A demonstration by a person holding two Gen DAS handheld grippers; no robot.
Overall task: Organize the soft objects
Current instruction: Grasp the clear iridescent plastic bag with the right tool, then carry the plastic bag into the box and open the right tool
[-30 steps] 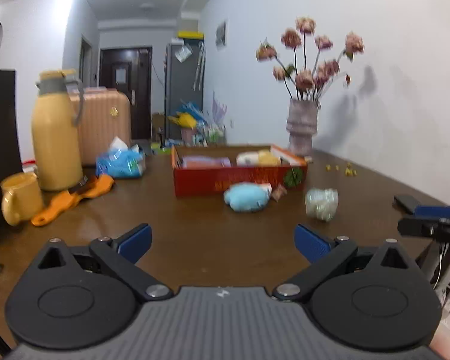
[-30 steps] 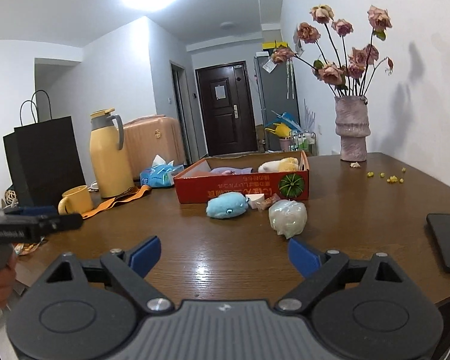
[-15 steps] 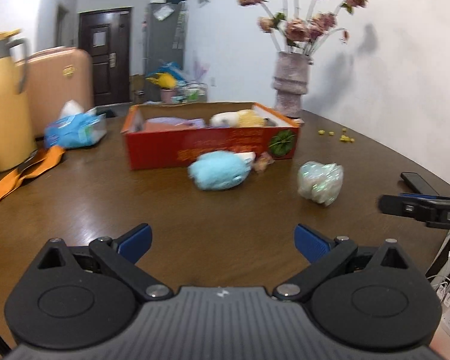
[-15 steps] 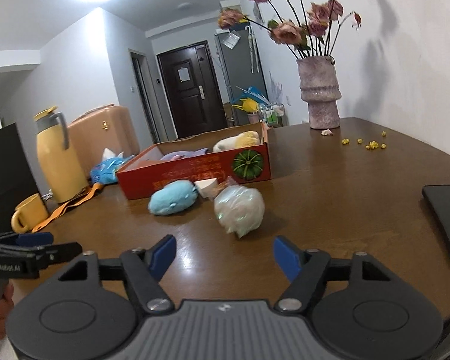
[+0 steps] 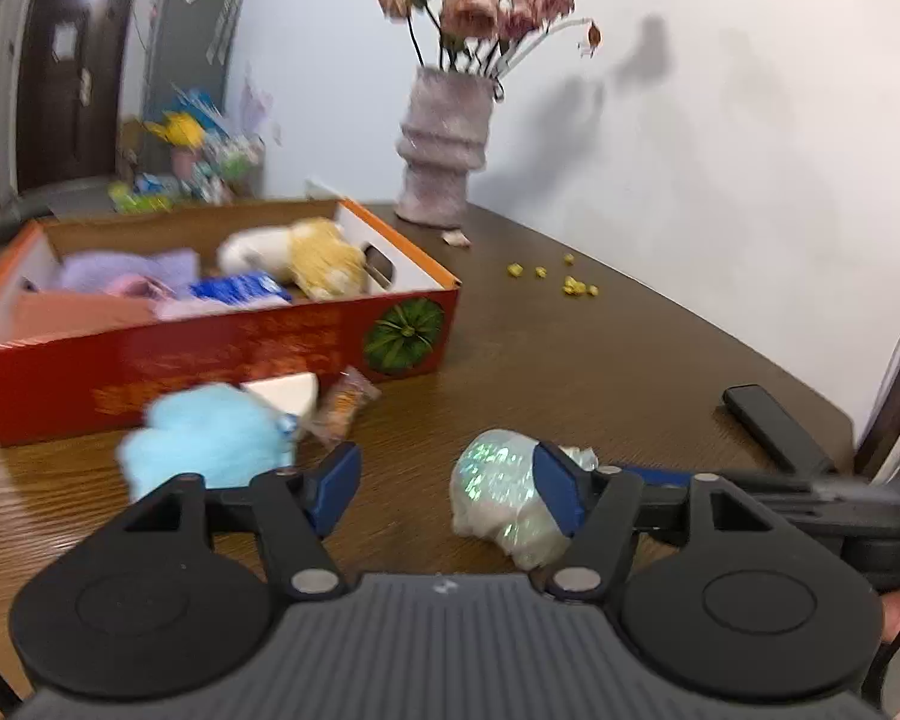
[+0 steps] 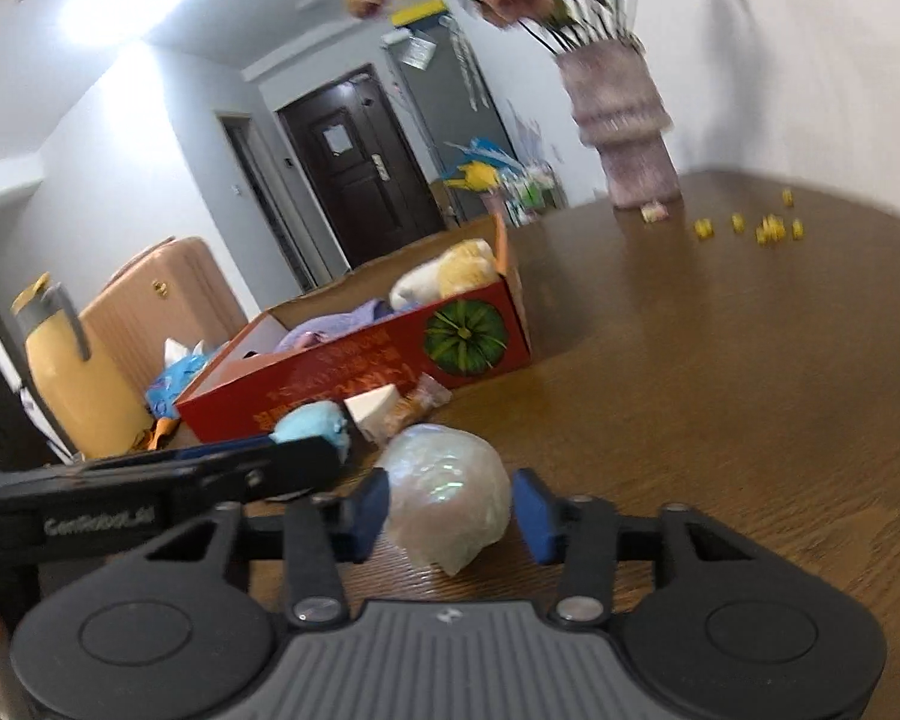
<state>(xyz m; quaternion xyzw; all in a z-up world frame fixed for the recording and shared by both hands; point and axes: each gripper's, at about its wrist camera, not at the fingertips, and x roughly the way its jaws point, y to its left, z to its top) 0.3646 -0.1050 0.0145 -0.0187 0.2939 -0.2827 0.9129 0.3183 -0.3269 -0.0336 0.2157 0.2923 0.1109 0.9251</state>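
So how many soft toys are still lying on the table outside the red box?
2: a blue plush just before the red box, and a shiny white one between the right gripper's closing jaws. Others may be hidden.

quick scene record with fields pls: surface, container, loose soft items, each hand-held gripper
surface: brown wooden table
container: red box, plush toys inside
loose items: blue plush, iridescent white toy, both in front of the box
right hand-held gripper: closing, jaws around the iridescent white toy, pads not yet pressing
left hand-held gripper: closing, nothing between its jaws
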